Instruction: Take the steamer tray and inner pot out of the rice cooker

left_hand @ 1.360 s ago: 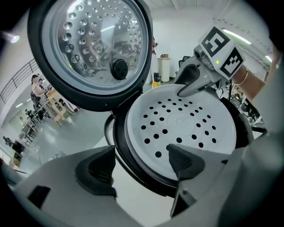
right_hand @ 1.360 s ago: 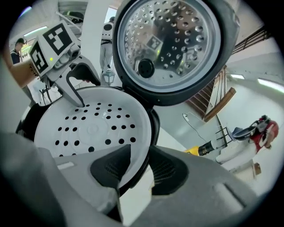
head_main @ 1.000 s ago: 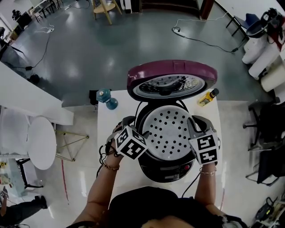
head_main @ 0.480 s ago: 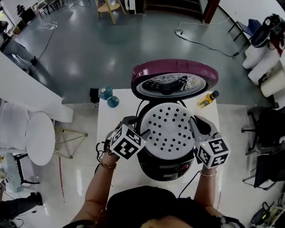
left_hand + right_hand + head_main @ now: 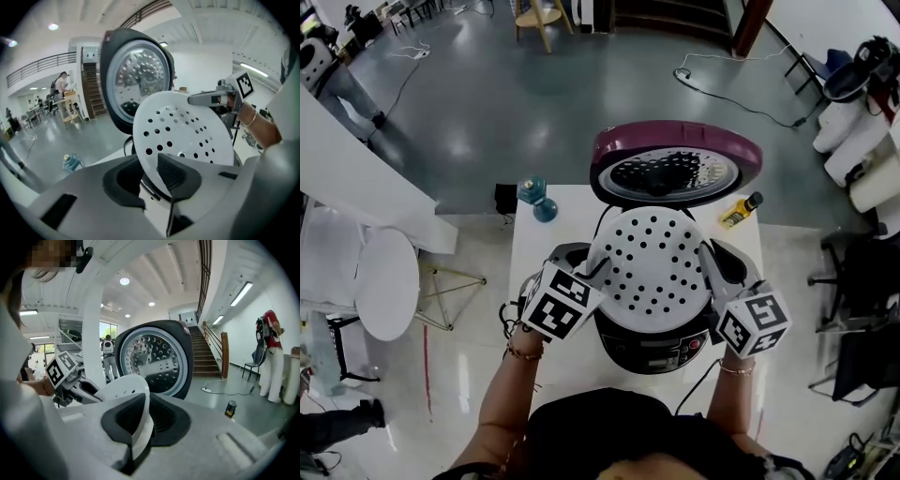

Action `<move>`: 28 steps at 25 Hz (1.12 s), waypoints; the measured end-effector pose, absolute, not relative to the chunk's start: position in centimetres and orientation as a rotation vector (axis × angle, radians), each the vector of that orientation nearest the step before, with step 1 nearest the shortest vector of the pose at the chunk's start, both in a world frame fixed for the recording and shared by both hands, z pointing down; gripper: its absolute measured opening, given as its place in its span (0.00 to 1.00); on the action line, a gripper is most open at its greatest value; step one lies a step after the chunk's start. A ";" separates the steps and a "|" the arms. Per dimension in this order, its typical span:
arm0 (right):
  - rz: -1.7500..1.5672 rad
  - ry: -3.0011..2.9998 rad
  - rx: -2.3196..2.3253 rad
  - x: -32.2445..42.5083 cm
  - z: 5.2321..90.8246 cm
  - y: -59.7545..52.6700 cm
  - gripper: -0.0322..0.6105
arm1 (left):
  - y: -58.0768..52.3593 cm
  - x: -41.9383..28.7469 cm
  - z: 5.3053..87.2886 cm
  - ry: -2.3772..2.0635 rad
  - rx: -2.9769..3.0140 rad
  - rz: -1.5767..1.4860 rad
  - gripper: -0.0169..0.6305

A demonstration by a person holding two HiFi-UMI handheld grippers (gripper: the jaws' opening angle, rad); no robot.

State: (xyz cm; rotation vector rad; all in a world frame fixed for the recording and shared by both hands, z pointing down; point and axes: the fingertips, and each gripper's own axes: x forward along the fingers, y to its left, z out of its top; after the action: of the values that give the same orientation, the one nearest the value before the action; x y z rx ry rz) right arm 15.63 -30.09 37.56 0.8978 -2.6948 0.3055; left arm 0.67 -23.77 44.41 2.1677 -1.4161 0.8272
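The white perforated steamer tray (image 5: 652, 262) hangs tilted above the black rice cooker (image 5: 661, 349), whose maroon lid (image 5: 675, 167) stands open behind it. My left gripper (image 5: 598, 270) holds the tray's left rim; its jaws are closing with the rim between the pads (image 5: 176, 176). My right gripper (image 5: 705, 259) is shut on the tray's right rim (image 5: 136, 427). In the left gripper view the tray (image 5: 183, 136) fills the middle, with the right gripper (image 5: 194, 99) at its far edge. The tray hides the inner pot.
The cooker stands on a small white table (image 5: 539, 246). A blue bottle (image 5: 532, 199) stands at its far left corner and a yellow bottle with a dark cap (image 5: 739, 209) at the far right. A round white table (image 5: 386, 298) is on the floor to the left.
Both grippers have risen and the steamer tray has come up out of the cooker with them, tilting as it rose. The left jaws have narrowed onto the rim.
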 end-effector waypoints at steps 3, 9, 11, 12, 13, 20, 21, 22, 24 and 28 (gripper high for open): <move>0.285 -2.743 0.881 14.6 36.3 -29.3 0.10 | -23.0 -0.9 43.1 -1.500 2.076 0.666 0.12; 0.201 -2.846 0.850 11.0 33.4 -26.6 0.10 | -20.6 -5.1 40.0 -1.700 2.009 0.567 0.07; 0.197 -2.879 0.821 9.4 32.7 -25.5 0.10 | -19.4 -6.7 39.2 -1.752 1.980 0.530 0.06; 0.211 -2.898 0.794 8.7 32.5 -24.9 0.10 | -18.8 -7.5 38.9 -1.775 1.963 0.513 0.06; 0.237 -2.919 0.758 7.9 32.3 -24.4 0.10 | -18.1 -8.3 38.7 -1.794 1.945 0.496 0.06; 0.226 -2.897 0.527 0.4 34.3 -21.3 0.11 | -12.6 -14.7 40.7 -1.890 1.764 0.370 0.05; 0.216 -2.872 0.507 -0.9 34.9 -20.9 0.11 | -11.7 -15.8 41.3 -1.896 1.732 0.364 0.05; 0.215 -2.849 0.491 -2.3 35.5 -20.4 0.11 | -10.8 -16.8 41.9 -1.898 1.700 0.357 0.05; 0.234 -2.809 0.485 -5.4 36.7 -19.1 0.11 | -8.8 -19.6 43.2 -1.897 1.640 0.355 0.05; 0.262 -2.756 0.535 -10.7 39.3 -14.8 0.10 | -4.4 -25.3 45.0 -1.898 1.546 0.396 0.04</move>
State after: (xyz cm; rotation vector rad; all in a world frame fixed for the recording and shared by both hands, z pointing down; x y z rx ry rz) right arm -10.73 -14.78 39.34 0.5346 -2.7561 0.2625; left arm -25.27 -4.40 44.98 1.5457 -1.8980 0.3956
